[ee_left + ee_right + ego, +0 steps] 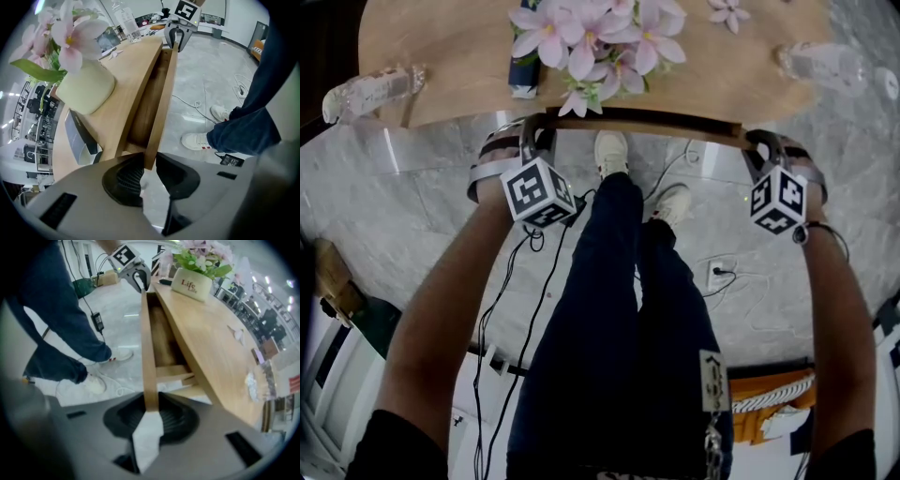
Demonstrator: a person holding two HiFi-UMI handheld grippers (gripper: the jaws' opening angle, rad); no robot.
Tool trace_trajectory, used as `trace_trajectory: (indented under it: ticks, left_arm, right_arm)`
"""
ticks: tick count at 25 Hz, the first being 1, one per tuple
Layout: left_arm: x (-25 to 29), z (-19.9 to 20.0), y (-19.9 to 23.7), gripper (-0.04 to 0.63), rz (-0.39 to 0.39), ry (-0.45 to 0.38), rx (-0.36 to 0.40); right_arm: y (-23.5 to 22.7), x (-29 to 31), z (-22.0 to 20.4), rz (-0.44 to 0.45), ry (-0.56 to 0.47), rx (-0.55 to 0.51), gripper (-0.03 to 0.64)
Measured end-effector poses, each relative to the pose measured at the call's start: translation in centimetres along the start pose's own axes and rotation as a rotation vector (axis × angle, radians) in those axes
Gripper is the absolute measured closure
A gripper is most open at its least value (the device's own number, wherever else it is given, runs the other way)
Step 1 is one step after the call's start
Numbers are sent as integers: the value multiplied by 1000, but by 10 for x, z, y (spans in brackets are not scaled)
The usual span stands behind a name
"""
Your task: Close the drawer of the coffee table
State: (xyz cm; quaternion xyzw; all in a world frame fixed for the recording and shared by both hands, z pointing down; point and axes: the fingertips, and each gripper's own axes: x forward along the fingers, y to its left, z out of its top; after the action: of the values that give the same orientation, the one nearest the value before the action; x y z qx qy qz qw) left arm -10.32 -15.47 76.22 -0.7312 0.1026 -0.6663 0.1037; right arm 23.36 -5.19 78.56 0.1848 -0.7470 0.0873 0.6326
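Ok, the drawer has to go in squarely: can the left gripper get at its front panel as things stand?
Very likely yes: the left gripper sits over the drawer front, fingers pressed on either side of its top edge, with nothing blocking it.

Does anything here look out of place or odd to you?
Yes. The drawer of the coffee table stands pulled out, not flush, and a loose blossom lies on top, away from the flower pot.
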Motion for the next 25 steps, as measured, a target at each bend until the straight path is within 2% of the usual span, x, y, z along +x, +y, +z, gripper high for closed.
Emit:
trace_trajectory:
  ticks: [8,18,25]
  left_arm:
    - [-11,-5,-31,491,1,-4,-34]
    - [-16,-17,-68,492,-26,12,-19]
    - [-15,-18,-77,492,-14,5,-26]
  right_arm:
    - [24,-4,-6,-5,-10,-23,517]
    - [70,-2,-10,38,8,-66,522]
    - [77,0,-13,35,7,-71,522]
